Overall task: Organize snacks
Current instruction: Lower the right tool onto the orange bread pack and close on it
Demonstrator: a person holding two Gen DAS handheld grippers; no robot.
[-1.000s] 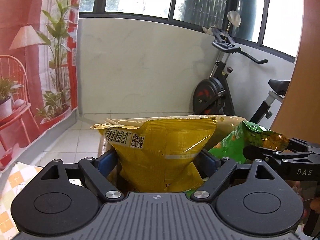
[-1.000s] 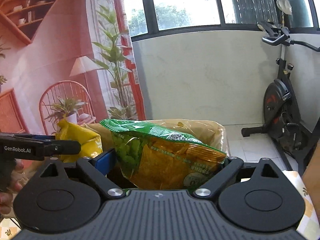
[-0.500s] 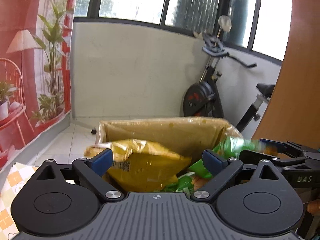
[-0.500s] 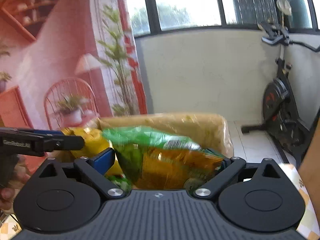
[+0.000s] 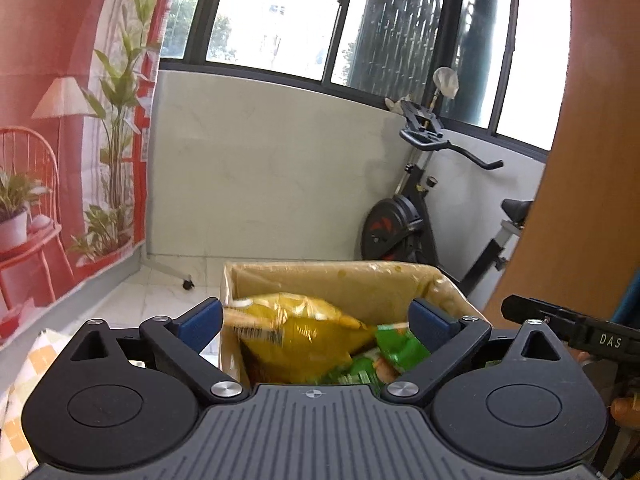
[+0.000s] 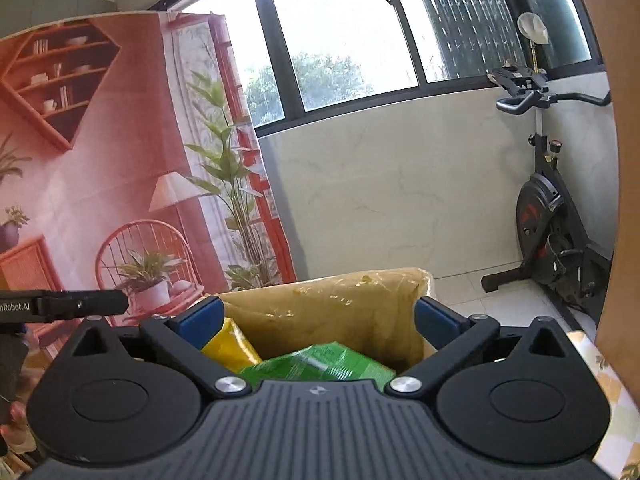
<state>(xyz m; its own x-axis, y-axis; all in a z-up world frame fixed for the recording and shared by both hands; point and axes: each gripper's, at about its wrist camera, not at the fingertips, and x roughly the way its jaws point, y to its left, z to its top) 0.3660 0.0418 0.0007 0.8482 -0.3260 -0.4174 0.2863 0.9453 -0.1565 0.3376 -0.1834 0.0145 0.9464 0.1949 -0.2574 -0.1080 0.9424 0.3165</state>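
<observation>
A yellow snack bag (image 5: 304,332) and a green snack bag (image 5: 396,346) lie inside an open cardboard box (image 5: 340,276). My left gripper (image 5: 316,320) hovers above the box. Its jaws are opening and the blue pads (image 5: 202,320) touch nothing; the yellow bag lies below them. In the right wrist view the green bag (image 6: 316,364) and the yellow bag (image 6: 230,346) rest low in the box (image 6: 340,304). My right gripper (image 6: 318,320) stands wide open over them, holding nothing.
A checkered cloth (image 5: 24,368) covers the table under the box. Behind stand a white wall, an exercise bike (image 5: 408,224) and a red printed backdrop (image 6: 100,180). A brown panel (image 5: 592,160) rises at the right. A finger of the other gripper (image 5: 560,318) shows beside the box.
Both grippers let go of their bags, which dropped into the box. The jaws spread wider, and both grippers drew back and rose a little.
</observation>
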